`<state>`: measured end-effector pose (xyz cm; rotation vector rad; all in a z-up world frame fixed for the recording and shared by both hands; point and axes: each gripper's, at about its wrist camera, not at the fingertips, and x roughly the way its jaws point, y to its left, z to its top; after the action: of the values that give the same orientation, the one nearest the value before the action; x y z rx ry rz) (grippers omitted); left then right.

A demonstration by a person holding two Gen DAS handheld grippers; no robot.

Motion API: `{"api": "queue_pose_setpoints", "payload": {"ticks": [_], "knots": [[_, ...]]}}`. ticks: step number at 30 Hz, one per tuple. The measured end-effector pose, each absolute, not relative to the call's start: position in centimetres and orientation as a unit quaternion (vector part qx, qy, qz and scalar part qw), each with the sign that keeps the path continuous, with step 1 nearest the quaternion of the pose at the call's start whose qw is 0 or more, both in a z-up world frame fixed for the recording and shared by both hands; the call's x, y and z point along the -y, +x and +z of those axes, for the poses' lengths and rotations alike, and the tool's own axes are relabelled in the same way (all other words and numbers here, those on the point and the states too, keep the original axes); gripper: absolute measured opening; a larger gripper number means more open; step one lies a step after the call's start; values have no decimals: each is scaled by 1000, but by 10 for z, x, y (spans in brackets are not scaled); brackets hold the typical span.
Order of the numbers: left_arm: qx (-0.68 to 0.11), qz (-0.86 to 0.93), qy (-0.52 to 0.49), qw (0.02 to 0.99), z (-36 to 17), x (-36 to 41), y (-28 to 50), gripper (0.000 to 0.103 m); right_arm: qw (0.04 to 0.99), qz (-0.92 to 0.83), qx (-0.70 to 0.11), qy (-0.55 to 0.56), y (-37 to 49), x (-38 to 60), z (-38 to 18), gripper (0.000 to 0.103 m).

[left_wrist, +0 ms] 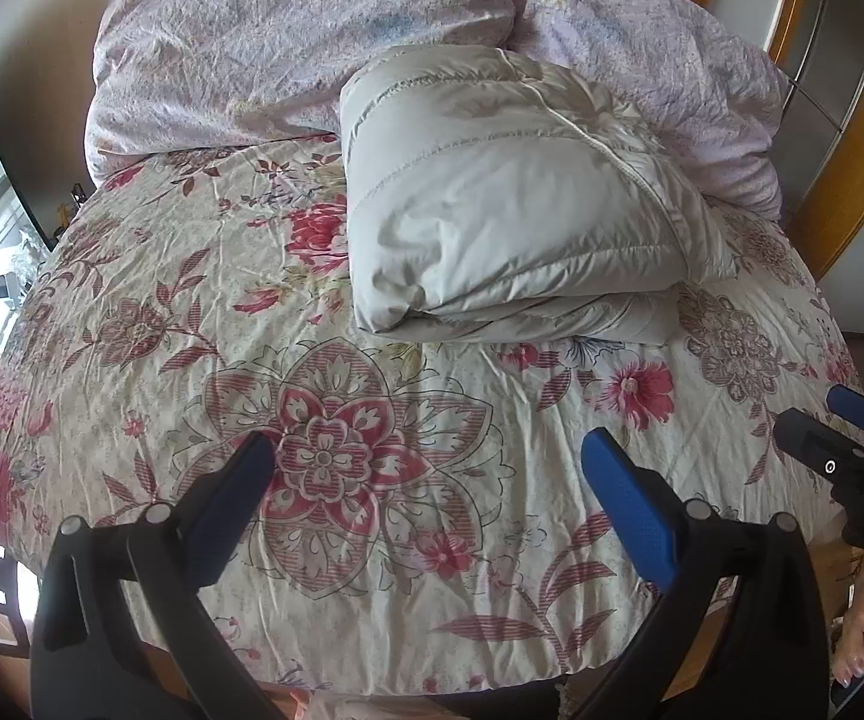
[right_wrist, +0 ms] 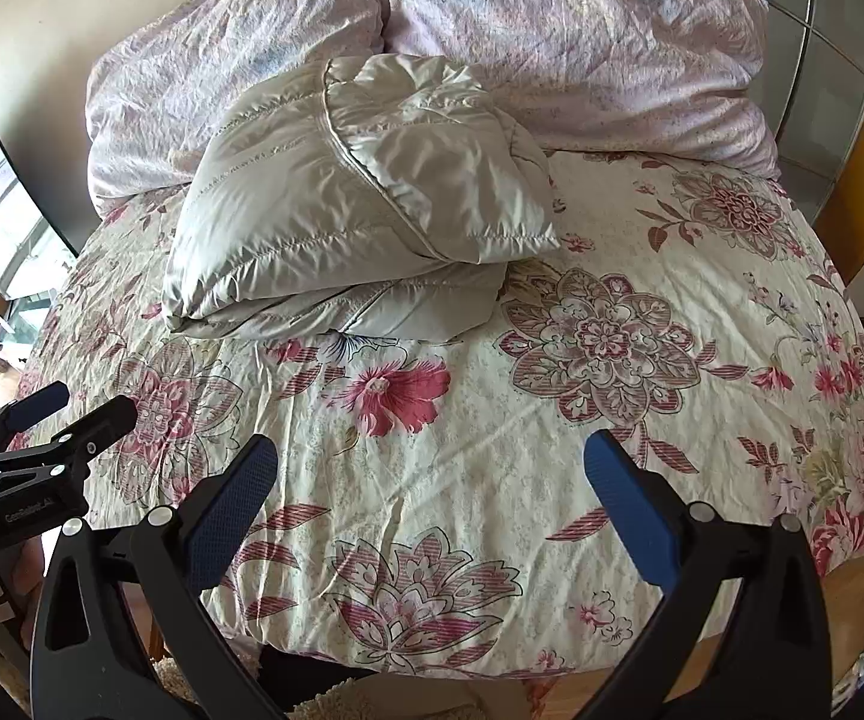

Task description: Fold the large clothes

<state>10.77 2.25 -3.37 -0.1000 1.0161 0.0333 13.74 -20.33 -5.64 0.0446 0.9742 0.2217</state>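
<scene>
I have both tools hanging over the near edge of the bed (left_wrist: pixel 132 312), and neither holds anything. My left gripper (left_wrist: pixel 432 468) stands wide, its blue-padded fingers (left_wrist: pixel 630 510) spread apart above the big pink flower on the floral cover. My right gripper (right_wrist: pixel 432 468) is just as wide and sits off to the right of the left one, close alongside it.

The thing I am here for is the pale grey puffer jacket (left_wrist: pixel 510 198). It lies on the far half of the bed, toward the middle, its far end resting against the lilac pillows (left_wrist: pixel 288 42). It looks folded over into a thick bundle already, with a flap lying across the top and a lower layer poking out at the near right.

I judge it light but bulky: quilted, full of air, soft all through, so it will sag and spring back rather than hold a crease. The shell has a sheen in the right wrist view, so I expect it to be slippery between the pads. A pinch on the puffy middle would likely slide off. I would take hold along a stitched seam or the piped edge (right_wrist: pixel 366 180) that runs across the top flap, or at the hem corner near right (right_wrist: pixel 543 237), where the cloth is thinner and firmer.
</scene>
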Motion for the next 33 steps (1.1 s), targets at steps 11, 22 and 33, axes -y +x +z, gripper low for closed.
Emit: {"api": "queue_pose_setpoints", "payload": {"ticks": [11, 22, 33], "knots": [[-487, 7, -46, 872, -31, -18, 109, 101, 878, 106, -466, 21, 137, 204, -55, 102], [-486, 3, -45, 873, -31, -17, 110, 101, 879, 103, -465, 21, 137, 207, -52, 102], [-486, 2, -45, 873, -31, -16, 110, 101, 878, 105, -466, 21, 138, 206, -53, 102]]}}
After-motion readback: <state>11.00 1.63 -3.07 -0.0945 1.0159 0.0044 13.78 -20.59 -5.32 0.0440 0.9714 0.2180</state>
